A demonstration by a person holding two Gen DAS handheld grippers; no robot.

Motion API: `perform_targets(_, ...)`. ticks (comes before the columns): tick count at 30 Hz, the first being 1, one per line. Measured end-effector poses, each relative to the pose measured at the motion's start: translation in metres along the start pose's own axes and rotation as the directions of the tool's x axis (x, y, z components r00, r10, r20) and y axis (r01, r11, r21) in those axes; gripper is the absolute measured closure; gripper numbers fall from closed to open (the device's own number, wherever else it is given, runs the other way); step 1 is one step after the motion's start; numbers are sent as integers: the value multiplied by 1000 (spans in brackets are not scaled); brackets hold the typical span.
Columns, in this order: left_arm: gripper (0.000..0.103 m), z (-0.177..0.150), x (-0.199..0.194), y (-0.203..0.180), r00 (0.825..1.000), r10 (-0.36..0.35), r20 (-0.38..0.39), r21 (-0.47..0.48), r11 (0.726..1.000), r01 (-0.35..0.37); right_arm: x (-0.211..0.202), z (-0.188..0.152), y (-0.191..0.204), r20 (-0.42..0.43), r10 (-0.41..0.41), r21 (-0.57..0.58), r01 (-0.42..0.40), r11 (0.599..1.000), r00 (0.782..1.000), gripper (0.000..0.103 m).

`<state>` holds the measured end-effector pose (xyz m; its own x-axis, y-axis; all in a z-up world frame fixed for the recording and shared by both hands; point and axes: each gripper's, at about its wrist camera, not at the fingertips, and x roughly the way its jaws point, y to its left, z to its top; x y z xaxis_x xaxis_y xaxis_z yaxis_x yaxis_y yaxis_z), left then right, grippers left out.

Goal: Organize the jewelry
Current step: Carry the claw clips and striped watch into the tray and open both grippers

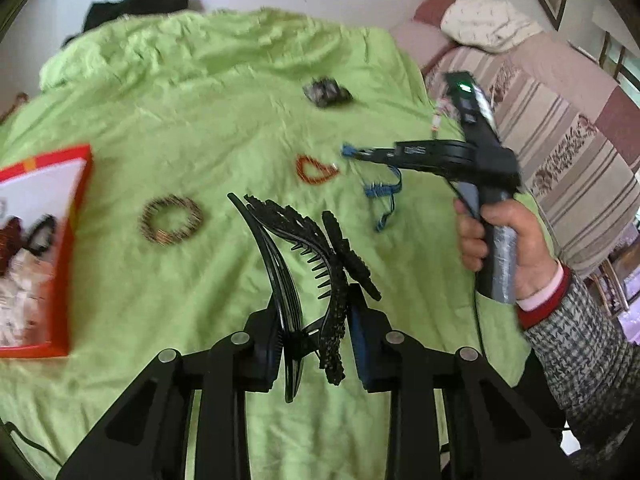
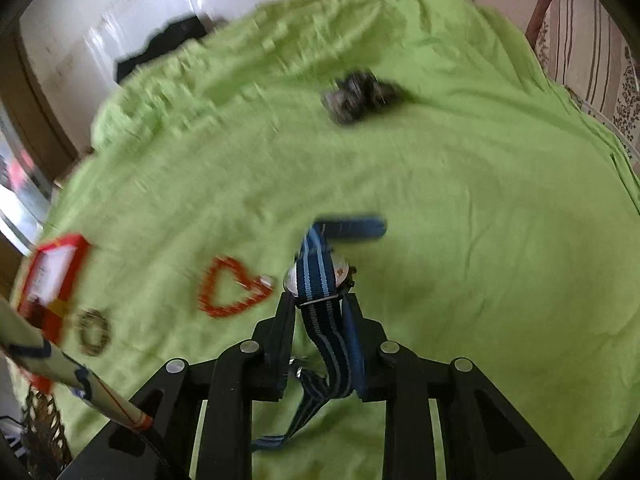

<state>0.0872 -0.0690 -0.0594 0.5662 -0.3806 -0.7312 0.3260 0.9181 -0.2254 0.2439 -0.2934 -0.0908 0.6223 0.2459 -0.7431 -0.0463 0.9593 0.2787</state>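
My left gripper (image 1: 316, 304) is shut on a black toothed hair clip (image 1: 304, 264) and holds it above the green cloth (image 1: 200, 100). My right gripper (image 2: 320, 304) is shut on a blue striped wristwatch (image 2: 320, 280), its strap hanging down; it also shows in the left wrist view (image 1: 360, 154), held in a hand. On the cloth lie an orange beaded bracelet (image 1: 314, 170), a bronze coiled bracelet (image 1: 170, 220) and a dark grey jewelry piece (image 1: 326, 92). The orange bracelet (image 2: 232, 288), bronze bracelet (image 2: 94, 332) and dark piece (image 2: 360, 96) show blurred in the right wrist view.
A red-rimmed box (image 1: 68, 240) holding jewelry sits at the left edge of the cloth. A striped sofa (image 1: 560, 120) with a white cushion stands on the right. Dark clothing (image 1: 136, 4) lies at the far edge.
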Motion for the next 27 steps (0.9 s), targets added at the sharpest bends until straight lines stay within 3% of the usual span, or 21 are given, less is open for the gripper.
perform_targets(3,75,4,-19,5,997,54,50,-2,999,-54,-30,2,9,55,82,13,-83,996,995,79)
perform_targets(9,75,5,-55,22,985,123,125,-42,992,-118,-65,-7,32,116,147,0,-148,989,982,79)
perform_targets(20,75,3,-98,64,957,224,185,-122,971,-204,-92,-26,87,126,177,-107,-164,981,976,80)
perform_targets(27,75,1,-123,95,924,311,222,-167,946,-278,-105,-25,116,130,174,-172,-150,974,976,80)
